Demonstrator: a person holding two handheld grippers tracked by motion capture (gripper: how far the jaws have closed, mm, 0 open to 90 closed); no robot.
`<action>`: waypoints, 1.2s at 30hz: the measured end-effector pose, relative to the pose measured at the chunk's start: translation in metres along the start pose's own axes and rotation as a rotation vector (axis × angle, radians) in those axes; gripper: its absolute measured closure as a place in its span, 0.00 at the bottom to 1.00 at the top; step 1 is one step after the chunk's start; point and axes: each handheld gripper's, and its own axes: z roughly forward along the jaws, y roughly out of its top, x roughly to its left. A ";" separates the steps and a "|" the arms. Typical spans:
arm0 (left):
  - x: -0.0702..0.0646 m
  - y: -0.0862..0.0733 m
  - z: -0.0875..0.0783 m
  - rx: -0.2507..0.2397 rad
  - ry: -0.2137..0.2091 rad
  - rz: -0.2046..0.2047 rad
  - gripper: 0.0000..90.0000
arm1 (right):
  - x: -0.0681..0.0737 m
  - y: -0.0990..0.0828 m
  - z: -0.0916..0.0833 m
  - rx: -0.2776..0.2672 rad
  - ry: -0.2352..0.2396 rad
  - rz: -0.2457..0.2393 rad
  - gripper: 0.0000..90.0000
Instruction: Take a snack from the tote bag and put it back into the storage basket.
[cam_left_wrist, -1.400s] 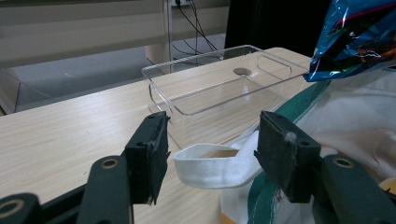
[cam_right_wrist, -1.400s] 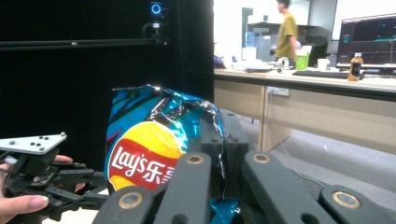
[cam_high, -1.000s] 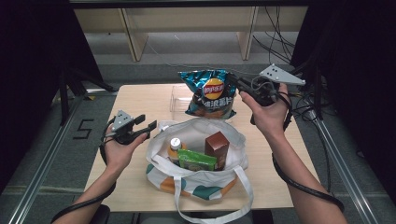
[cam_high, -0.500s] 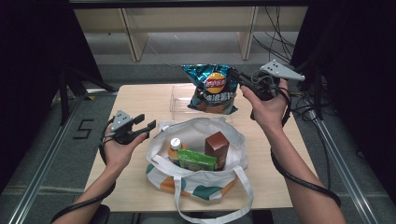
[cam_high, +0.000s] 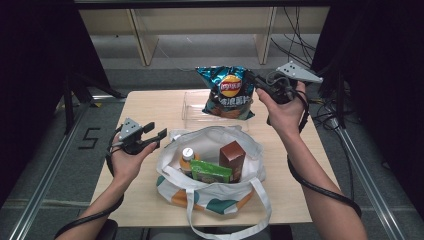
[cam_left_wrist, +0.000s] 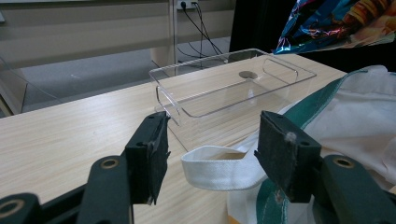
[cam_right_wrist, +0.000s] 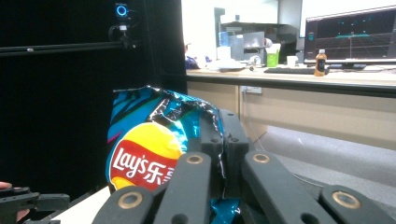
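The bag of chips (cam_high: 229, 93) hangs in the air over the far side of the table (cam_high: 150, 107), pinched at its upper right corner by the right gripper (cam_high: 256, 82), whose jaws are pressed tight on the crinkled foil; the right gripper view shows the same clamp on the bag's edge (cam_right_wrist: 154, 154). The bag's long axis runs roughly top to bottom, tilted a little, and its lower end dangles above the clear plastic tray (cam_high: 197, 107). The tote bag (cam_high: 215, 170) lies nearer the person than the chips, its mouth open toward the camera, already holding a bottle (cam_high: 187, 156), a green packet (cam_high: 210, 171) and a brown box (cam_high: 232, 159). So the chips sit beyond and slightly right of the tote's opening, and the move that seems to be coming would carry them toward the person and down, lower end first, into the free space at the back of the tote. The left gripper (cam_high: 154, 134) hovers just left of the tote with its jaws spread and nothing between the pads; in its own view a strap of the tote (cam_left_wrist: 219, 165) lies just ahead of them. It is the nearer gripper to the tote's rim and looks well placed to hold the opening wide.
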 end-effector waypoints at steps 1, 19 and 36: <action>0.000 0.000 0.000 -0.001 0.001 -0.003 0.47 | -0.001 0.000 0.001 -0.001 -0.002 -0.009 1.00; 0.000 0.000 0.000 -0.002 0.002 -0.006 0.47 | -0.016 0.001 0.018 0.014 -0.047 0.016 1.00; 0.001 0.001 0.000 -0.004 0.006 0.002 0.47 | -0.028 0.000 0.037 0.028 -0.091 0.035 1.00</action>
